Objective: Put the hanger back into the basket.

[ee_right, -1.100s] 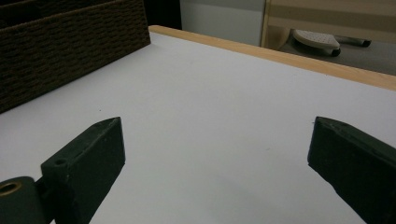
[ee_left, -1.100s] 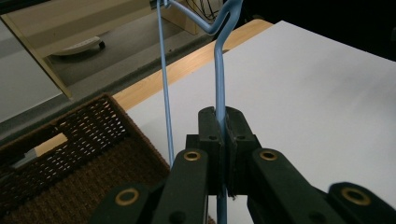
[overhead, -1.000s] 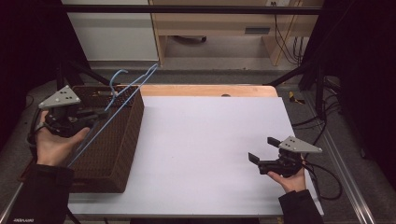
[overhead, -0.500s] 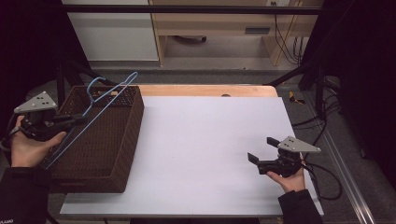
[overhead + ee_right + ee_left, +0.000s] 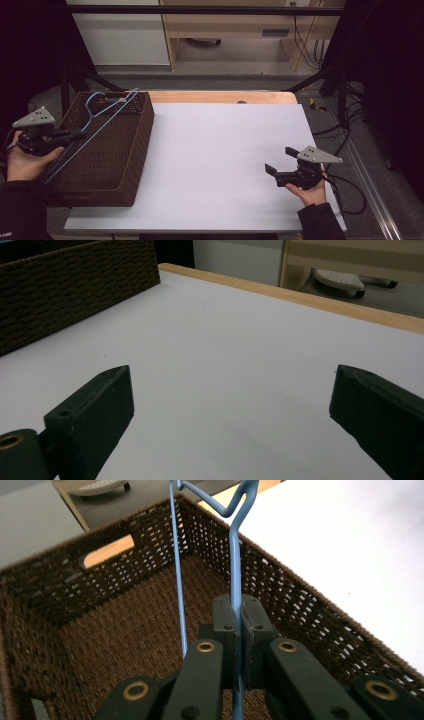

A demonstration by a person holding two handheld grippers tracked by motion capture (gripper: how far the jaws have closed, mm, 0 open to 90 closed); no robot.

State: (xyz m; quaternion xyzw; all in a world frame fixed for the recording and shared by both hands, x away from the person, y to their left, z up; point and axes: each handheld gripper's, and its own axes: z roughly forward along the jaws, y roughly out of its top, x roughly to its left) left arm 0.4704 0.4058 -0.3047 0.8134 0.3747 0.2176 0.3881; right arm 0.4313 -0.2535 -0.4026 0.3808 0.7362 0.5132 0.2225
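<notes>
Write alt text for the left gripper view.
The left gripper is shut on one thin bar of a blue wire hanger, seen along its black jaws. Below and beyond lies the inside of a dark brown wicker basket, with the white table at the right.

At the left of the frame, the left tongs (image 5: 75, 135) grip a blue wire hanger (image 5: 95, 127) over a brown wicker basket (image 5: 135, 150); the right tongs (image 5: 280, 161) hover open at lower right above the white surface (image 5: 220, 150).
</notes>
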